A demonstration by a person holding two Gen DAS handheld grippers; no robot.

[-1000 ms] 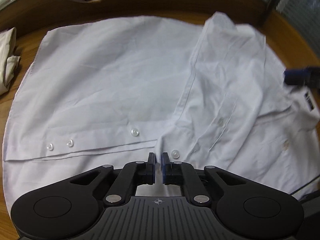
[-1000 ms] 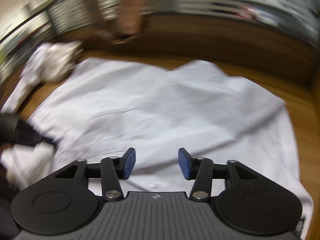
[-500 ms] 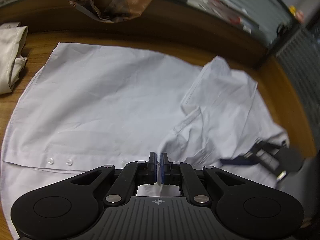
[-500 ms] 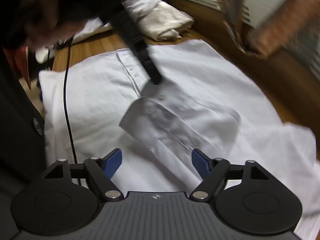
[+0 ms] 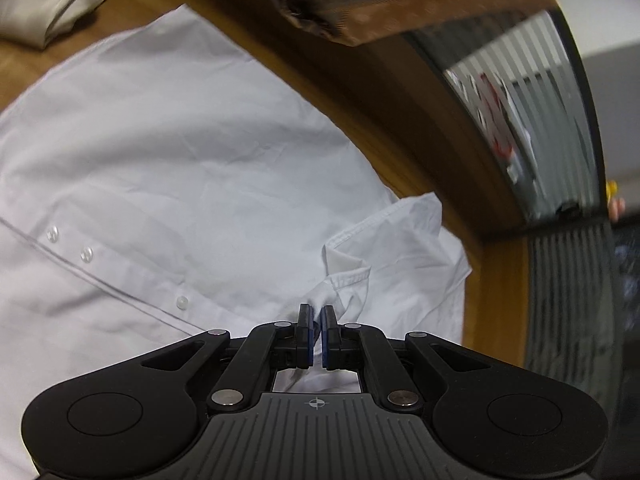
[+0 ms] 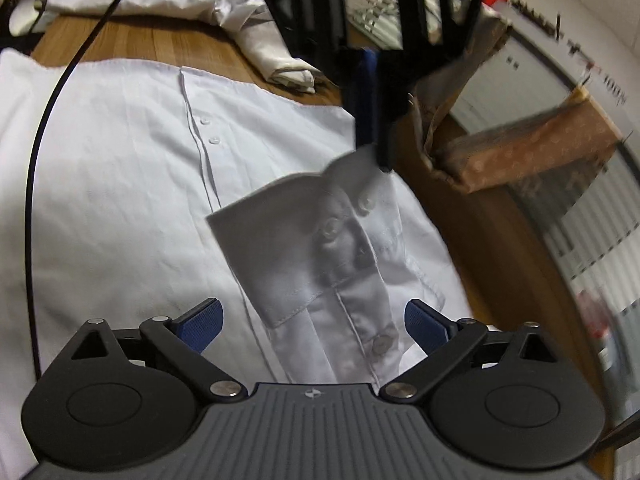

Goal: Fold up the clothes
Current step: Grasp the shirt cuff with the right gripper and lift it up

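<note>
Wooden table [image 6: 132,36] underneath, white shirt [image 5: 168,152] spread flat across it. Left gripper [image 5: 316,316] pinched tight on the cuff [image 6: 296,240], lifting the sleeve above the shirt. Right gripper [image 6: 314,314] spread wide, empty, just below that cuff. Folded beige cloth [image 5: 44,4] beyond the shirt.

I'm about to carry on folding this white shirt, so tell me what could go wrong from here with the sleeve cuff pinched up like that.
The left gripper pinches only a small bunch of the sleeve cuff, so the fabric may slip out mid-fold. The right gripper is open and holds nothing, so the white shirt could drag and wrinkle as the sleeve moves. The shirt's corner lies near the table edge and might slide off.
</note>
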